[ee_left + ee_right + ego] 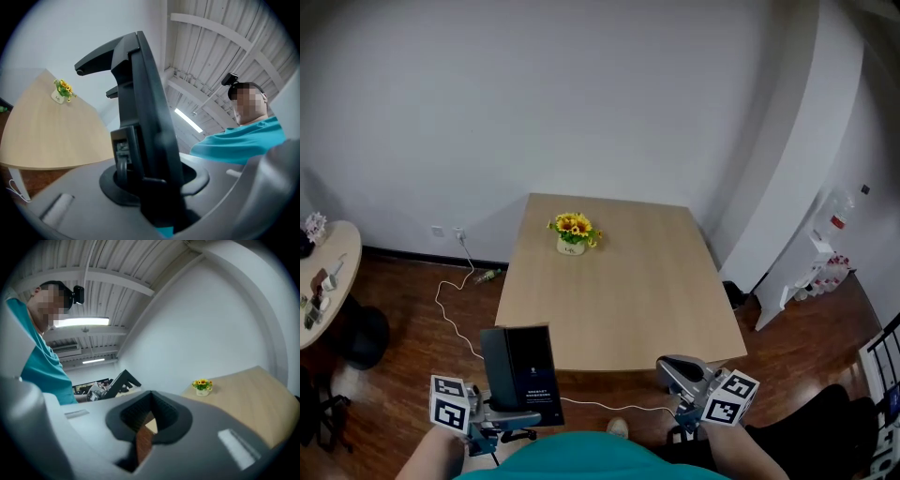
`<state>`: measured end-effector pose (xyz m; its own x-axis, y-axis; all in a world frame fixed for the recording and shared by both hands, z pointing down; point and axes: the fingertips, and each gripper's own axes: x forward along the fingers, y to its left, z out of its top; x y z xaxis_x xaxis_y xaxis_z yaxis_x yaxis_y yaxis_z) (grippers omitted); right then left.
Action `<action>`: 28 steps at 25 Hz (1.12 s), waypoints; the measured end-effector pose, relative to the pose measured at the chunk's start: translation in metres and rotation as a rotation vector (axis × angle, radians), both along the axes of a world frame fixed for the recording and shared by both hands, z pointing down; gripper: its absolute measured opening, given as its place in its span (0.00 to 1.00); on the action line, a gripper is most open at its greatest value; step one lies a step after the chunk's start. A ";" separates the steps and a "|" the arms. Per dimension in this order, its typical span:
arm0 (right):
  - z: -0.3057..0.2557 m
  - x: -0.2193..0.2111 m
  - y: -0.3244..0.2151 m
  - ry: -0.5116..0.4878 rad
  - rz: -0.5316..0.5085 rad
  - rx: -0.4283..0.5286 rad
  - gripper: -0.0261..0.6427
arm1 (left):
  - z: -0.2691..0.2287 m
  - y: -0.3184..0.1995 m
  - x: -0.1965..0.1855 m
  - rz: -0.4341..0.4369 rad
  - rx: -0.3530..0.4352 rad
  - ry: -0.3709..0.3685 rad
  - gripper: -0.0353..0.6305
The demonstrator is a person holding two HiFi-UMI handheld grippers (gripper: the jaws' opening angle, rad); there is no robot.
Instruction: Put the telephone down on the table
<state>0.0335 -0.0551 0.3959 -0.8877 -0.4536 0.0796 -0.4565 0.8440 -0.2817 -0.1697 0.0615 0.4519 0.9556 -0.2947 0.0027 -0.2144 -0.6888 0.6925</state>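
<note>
The telephone (523, 370) is a black slab with a raised handset, held upright at the bottom left of the head view. My left gripper (504, 412) is shut on its lower end. In the left gripper view the telephone (145, 140) stands between the jaws and fills the middle. My right gripper (680, 373) hangs at the bottom right, shut with nothing in it. In the right gripper view the right gripper (147, 427) shows closed jaws, with the telephone (119, 380) off to the left. Both grippers are short of the near edge of the light wooden table (619, 300).
A small pot of yellow flowers (572, 234) stands near the table's far left. A white cable (450, 309) trails over the wooden floor on the left. A round side table (323, 281) stands at the far left, a white rack (820, 267) at the right.
</note>
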 end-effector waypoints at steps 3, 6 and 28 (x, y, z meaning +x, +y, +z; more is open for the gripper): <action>0.010 0.012 -0.037 -0.016 -0.031 -0.009 0.04 | 0.004 -0.026 0.011 -0.041 -0.009 -0.017 0.34; 0.018 0.030 -0.082 -0.026 -0.076 0.000 0.04 | 0.006 -0.060 0.032 -0.088 -0.017 -0.032 0.34; 0.049 0.118 -0.280 0.002 -0.076 -0.040 0.04 | 0.071 -0.377 0.144 0.028 -0.151 -0.088 0.34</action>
<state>0.1519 -0.3348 0.4445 -0.9193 -0.3811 0.0979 -0.3919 0.8645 -0.3147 -0.0260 -0.3154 0.5229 0.9575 -0.2580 0.1290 -0.2611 -0.5849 0.7679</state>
